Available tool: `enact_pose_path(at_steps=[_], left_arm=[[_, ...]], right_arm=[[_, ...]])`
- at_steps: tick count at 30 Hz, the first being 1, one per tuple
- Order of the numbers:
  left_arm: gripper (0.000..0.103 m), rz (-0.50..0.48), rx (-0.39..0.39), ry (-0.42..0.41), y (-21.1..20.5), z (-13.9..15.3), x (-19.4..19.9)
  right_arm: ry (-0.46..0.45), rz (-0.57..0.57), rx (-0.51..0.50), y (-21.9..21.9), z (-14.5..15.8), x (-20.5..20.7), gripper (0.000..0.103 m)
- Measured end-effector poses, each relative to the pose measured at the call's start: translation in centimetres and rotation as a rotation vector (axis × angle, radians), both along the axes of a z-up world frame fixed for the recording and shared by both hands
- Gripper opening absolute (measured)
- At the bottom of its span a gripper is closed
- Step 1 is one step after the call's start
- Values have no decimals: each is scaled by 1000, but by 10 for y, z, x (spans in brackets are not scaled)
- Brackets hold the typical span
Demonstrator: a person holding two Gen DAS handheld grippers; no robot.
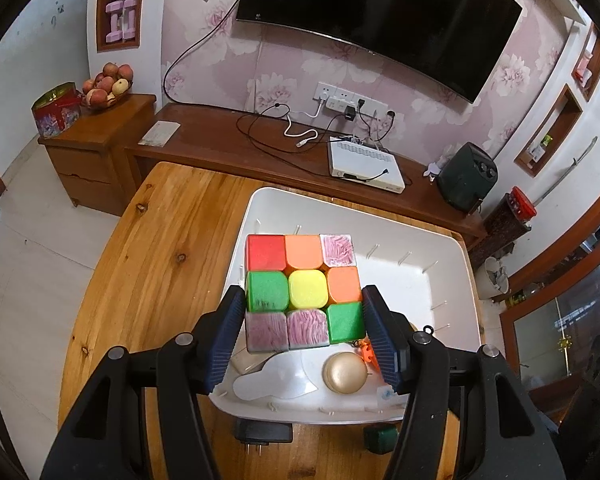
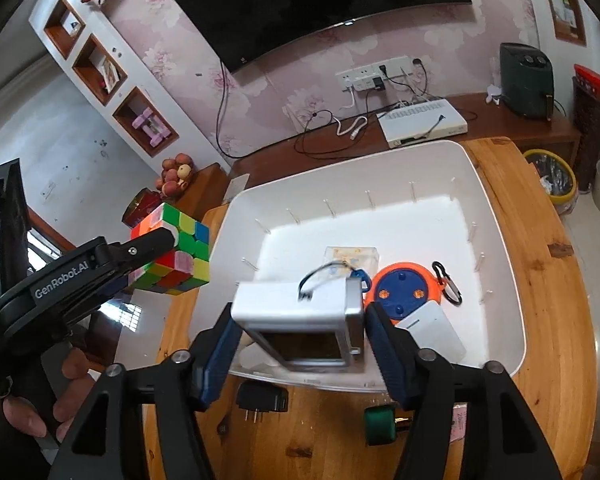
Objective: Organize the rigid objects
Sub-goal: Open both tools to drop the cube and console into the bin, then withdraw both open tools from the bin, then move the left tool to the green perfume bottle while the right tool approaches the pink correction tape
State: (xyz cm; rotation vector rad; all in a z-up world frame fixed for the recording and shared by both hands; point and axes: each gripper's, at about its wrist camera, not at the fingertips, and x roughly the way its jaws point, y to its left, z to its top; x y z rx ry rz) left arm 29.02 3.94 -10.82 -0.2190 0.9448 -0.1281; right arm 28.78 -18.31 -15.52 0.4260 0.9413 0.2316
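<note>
A scrambled Rubik's cube point(image 1: 304, 280) sits between the blue pads of my left gripper point(image 1: 303, 298), which is shut on its two sides and holds it over the left part of the white bin point(image 1: 440, 248). The right wrist view shows the same cube point(image 2: 184, 248) in the air left of the bin point(image 2: 496, 216). A silver camera-like device point(image 2: 300, 308) with a black wrist cord lies between the fingers of my right gripper point(image 2: 302, 316) above the bin's near edge. It is blurred while the fingers are sharp, and the pads stand just off its sides.
In the bin lie an orange and blue round tape measure point(image 2: 400, 288), a carabiner point(image 2: 448, 280), a white card box point(image 2: 432, 332), a clear plastic case point(image 2: 352, 256) and a gold disc point(image 1: 346, 372). A black plug adapter point(image 2: 262, 398) and a green object point(image 2: 380, 426) lie on the wooden table in front of it.
</note>
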Motion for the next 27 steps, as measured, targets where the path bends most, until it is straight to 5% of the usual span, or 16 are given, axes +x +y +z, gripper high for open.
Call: enact_pose_path(at_steps=[3, 6, 27], left_arm=[[66, 5, 1, -36, -2, 8, -3], [81, 12, 2, -53, -4, 15, -6], [81, 56, 73, -106, -20, 45, -56]], right_arm=[[-40, -13, 19, -7, 4, -3, 71], [-89, -8, -10, -8, 13, -7, 79], [-233, -72, -17, -55, 51, -46, 82]])
